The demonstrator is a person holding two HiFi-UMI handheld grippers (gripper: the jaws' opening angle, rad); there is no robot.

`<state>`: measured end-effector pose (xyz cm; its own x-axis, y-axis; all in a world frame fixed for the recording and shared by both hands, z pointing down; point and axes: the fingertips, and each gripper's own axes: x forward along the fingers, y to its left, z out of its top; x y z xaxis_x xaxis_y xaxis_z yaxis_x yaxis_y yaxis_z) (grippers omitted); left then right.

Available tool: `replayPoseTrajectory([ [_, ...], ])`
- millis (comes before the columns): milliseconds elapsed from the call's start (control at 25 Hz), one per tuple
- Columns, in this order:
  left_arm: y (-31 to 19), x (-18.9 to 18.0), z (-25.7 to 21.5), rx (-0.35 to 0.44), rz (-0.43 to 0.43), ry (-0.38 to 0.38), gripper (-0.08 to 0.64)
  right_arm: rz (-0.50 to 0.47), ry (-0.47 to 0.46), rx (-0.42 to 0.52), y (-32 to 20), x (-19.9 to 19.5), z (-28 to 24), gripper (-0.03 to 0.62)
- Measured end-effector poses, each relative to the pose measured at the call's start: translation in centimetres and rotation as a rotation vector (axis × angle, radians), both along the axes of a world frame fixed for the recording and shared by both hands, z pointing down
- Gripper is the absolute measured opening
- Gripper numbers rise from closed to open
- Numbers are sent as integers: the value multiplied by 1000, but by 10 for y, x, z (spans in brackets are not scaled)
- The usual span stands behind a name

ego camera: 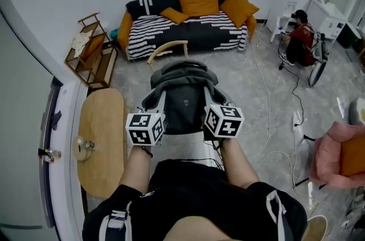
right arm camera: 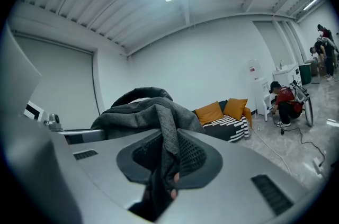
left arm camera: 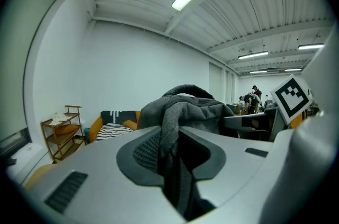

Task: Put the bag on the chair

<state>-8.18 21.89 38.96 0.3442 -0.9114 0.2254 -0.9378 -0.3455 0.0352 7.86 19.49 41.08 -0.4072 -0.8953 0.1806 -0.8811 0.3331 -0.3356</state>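
A dark grey backpack hangs in front of me, held up between both grippers. My left gripper is shut on a grey fabric strap on the bag's left side. On the bag's right side, my right gripper is shut on another grey strap. In both gripper views the fabric runs down through the narrow gap between the jaws, and the bag's bulk rises behind them. A curved wooden chair back shows just beyond the bag, in front of the sofa; its seat is hidden.
A black-and-white striped sofa with orange cushions stands against the far wall. To the left are a wooden shelf rack and an oval wooden table. A pink seat is at right. A person crouches at far right, with cables on the floor.
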Motion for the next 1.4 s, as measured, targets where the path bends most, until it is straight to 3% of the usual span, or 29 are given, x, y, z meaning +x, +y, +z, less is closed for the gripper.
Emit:
replayPoseTrajectory([
  [560, -25, 58, 28, -21, 40, -7, 87, 41, 23, -10, -19, 59, 27, 74],
  [960, -110, 75, 35, -30, 85, 11, 89, 66, 26, -37, -92, 78, 34, 74],
  [1400, -246, 72, 43, -60, 135, 48, 91, 97, 56, -62, -227, 75, 36, 74],
])
